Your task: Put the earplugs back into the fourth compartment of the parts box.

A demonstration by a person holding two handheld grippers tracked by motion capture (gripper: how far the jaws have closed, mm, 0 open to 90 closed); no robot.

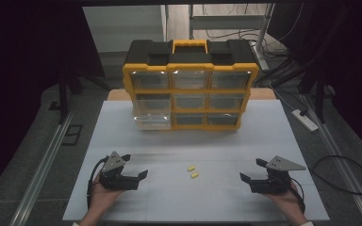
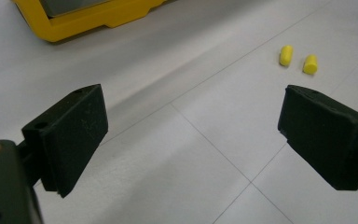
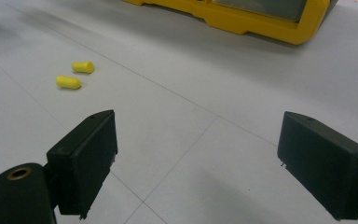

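Note:
Two small yellow earplugs (image 1: pixel 192 167) (image 1: pixel 194 175) lie side by side on the white table (image 1: pixel 193 141), midway between the two hands. My left gripper (image 1: pixel 135 166) rests at the front left with its jaws wide open and nothing between them. At the front right my right gripper (image 1: pixel 252 170) also stands open and empty. In the left gripper view the earplugs (image 2: pixel 286 55) (image 2: pixel 310 64) lie beyond the right jaw. In the right gripper view the earplugs (image 3: pixel 83 67) (image 3: pixel 68 82) lie beyond the left jaw.
A yellow and black drawer organizer (image 1: pixel 190 84) stands at the back of the table; its bottom left clear drawer (image 1: pixel 152 119) is pulled out. Its yellow base (image 2: pixel 98 16) (image 3: pixel 261 21) shows at the top of both gripper views. A power strip (image 1: pixel 305 119) lies on the floor at right.

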